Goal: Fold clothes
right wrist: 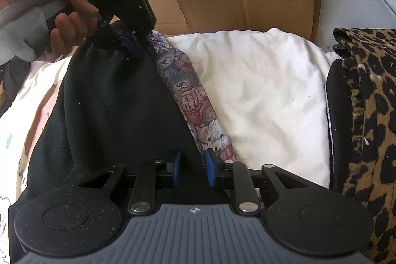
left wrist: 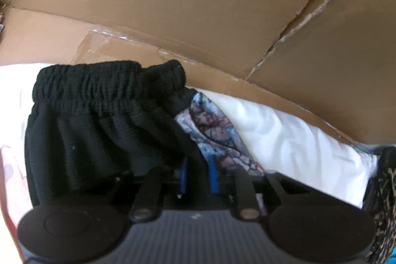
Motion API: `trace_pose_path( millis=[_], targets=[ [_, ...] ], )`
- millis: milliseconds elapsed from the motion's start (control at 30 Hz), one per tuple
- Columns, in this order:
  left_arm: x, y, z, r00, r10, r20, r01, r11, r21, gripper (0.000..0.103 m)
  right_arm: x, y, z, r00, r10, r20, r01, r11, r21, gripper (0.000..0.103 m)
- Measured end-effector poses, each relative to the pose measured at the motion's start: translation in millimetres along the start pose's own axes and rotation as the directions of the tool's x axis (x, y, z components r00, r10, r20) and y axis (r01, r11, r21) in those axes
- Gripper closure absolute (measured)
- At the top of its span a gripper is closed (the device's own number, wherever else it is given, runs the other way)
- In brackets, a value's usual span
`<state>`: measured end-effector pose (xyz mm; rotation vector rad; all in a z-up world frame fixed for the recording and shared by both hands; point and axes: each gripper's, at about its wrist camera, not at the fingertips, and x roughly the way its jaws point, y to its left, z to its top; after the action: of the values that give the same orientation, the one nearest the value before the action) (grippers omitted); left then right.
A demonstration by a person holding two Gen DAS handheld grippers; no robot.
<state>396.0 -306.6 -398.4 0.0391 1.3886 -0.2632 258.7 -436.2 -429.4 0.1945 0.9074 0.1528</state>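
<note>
Currently black shorts (right wrist: 111, 100) lie on white bedding (right wrist: 259, 81). My left gripper (right wrist: 128, 41) is clenched on cloth near the waistband (left wrist: 99, 81); right gripper (right wrist: 191, 166) pinches the lower edge. Light, limp, probably slippery; best held at seams.

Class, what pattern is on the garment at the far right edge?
Leopard print, black spots on tan: the leopard-print garment, clearest in the right wrist view.
</note>
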Motion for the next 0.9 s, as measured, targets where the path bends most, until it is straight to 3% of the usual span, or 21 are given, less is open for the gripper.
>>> trace_pose_path(
  millis=[100,367,633,667,733,900],
  targets=[
    [-5,6,0,1.000,-0.017,-0.004,0.017,1.000,-0.002,0.100,-3,-3,-4,1.000,0.005,0.006,-0.005,1.000,0.009,0.081],
    [-35,18,-2,0.994,-0.108,0.027,0.108,0.994,0.021,0.101,-5,-7,-7,1.000,-0.014,0.008,0.014,1.000,0.006,0.081],
    [-52,20,2,0.988,-0.149,0.042,0.148,0.988,0.036,0.101,3,-5,-1,0.999,-0.014,-0.039,0.013,1.000,-0.008,0.079],
    [-53,21,2,0.987,-0.155,0.043,0.154,0.988,0.032,0.101,2,-7,0,0.999,-0.007,-0.045,0.007,1.000,-0.004,0.081],
    [-54,19,1,0.985,-0.166,0.049,0.164,0.986,0.033,0.101,-1,-8,0,0.999,0.000,-0.043,0.000,1.000,-0.013,0.103],
    [-62,13,-3,0.981,-0.180,0.070,0.177,0.983,0.047,0.101,-14,-9,3,1.000,-0.011,-0.028,0.011,1.000,0.007,0.103]
  ],
)
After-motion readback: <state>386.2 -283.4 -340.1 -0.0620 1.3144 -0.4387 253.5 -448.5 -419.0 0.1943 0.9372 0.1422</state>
